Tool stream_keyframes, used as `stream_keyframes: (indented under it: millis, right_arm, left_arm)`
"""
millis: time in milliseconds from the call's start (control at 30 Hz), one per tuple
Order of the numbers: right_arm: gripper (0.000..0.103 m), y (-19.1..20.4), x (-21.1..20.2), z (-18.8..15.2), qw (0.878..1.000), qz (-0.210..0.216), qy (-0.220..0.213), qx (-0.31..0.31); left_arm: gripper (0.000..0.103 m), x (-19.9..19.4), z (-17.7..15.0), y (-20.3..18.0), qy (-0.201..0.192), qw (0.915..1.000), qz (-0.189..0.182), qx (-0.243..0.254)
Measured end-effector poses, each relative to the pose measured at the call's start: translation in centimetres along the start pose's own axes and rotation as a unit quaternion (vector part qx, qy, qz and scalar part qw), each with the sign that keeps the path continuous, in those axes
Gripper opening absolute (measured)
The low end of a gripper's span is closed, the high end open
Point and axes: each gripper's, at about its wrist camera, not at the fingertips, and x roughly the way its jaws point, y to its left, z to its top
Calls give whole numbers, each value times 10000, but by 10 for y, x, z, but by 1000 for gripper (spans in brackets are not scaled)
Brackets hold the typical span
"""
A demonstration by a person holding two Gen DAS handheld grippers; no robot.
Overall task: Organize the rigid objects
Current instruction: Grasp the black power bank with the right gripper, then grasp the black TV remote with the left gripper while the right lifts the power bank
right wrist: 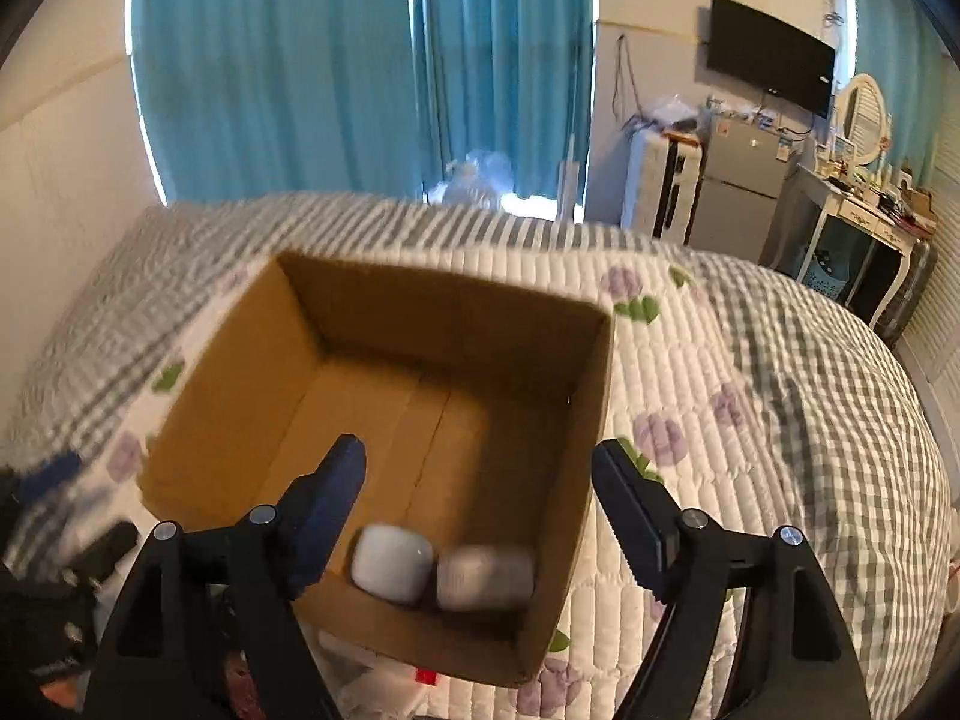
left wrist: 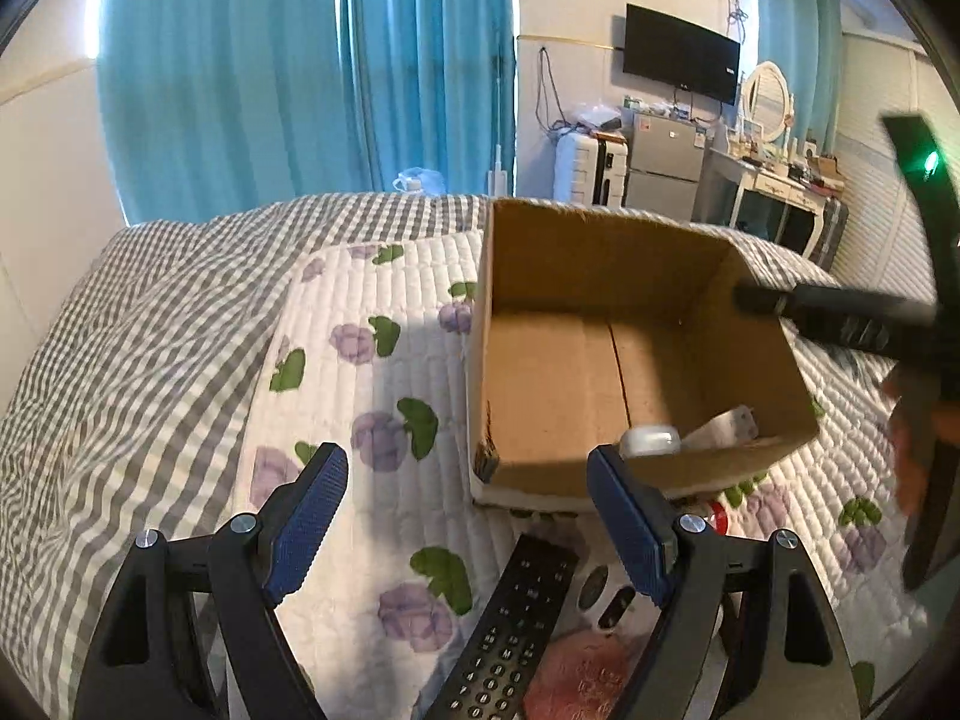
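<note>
An open cardboard box (left wrist: 600, 276) sits on the floral quilt; it also shows in the right wrist view (right wrist: 240, 372). Inside lie two small white cases (right wrist: 391, 561) (right wrist: 486, 576), seen near the box's front wall in the left wrist view (left wrist: 651, 441). My right gripper (right wrist: 477, 504) is open and empty, hovering over the box's near edge. My left gripper (left wrist: 468, 516) is open and empty above the quilt, left of the box. A black remote control (left wrist: 510, 630) lies just below the left gripper. The right gripper's body (left wrist: 840, 318) reaches over the box from the right.
A pinkish item (left wrist: 582, 672) and a white object with dark ovals (left wrist: 606, 594) lie by the remote. A grey checked blanket (left wrist: 132, 360) covers the bed's left. Beyond the bed stand teal curtains (left wrist: 300, 72), a small fridge (left wrist: 666, 162) and a dressing table (left wrist: 774, 186).
</note>
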Motion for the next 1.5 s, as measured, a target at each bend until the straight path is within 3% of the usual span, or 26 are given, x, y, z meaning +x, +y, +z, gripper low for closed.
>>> stream_keyframes:
  millis: [67, 167, 400, 600, 833, 933, 1067, 1100, 1333, 1500]
  right_arm:
    - [78, -4, -14, -1, 9999, -30, -123, 54]
    - [85, -6, -36, -11, 9997, -115, -179, 96]
    - [86, 5, -67, -79, 9991, -281, 324, -29]
    - [86, 18, -48, -151, 9904, -454, 1295, -166]
    - [86, 24, -16, -163, 9862, -359, 1600, -234]
    - [78, 27, 1, -166, 9837, -358, 1747, -234]
    - [49, 23, 14, -169, 9805, -317, 1933, -147]
    - [45, 23, 12, -168, 9811, -222, 1916, -135]
    - [42, 21, -18, -159, 9893, -168, 1446, -127]
    - [42, 21, -32, -153, 9934, -179, 1121, -171]
  left_arm:
    - [85, 1, -6, -2, 51, 9998, 155, 126]
    - [91, 1, -20, -3, 187, 9997, 81, 139]
    - [91, -3, -67, -9, 624, 9978, -101, 185]
    - [91, -18, -98, -22, 816, 9956, -447, 96]
    - [91, -14, -115, -31, 1008, 9943, -263, 208]
    - [91, -9, -115, -29, 1135, 9931, -245, 158]
    - [91, -5, -113, -27, 1263, 9919, -90, 124]
    - [91, -4, -113, -27, 1296, 9915, -63, 109]
    - [91, 3, -92, -27, 1517, 9878, 185, 284]
    - [91, 28, -70, -31, 1591, 9815, 318, 1013]
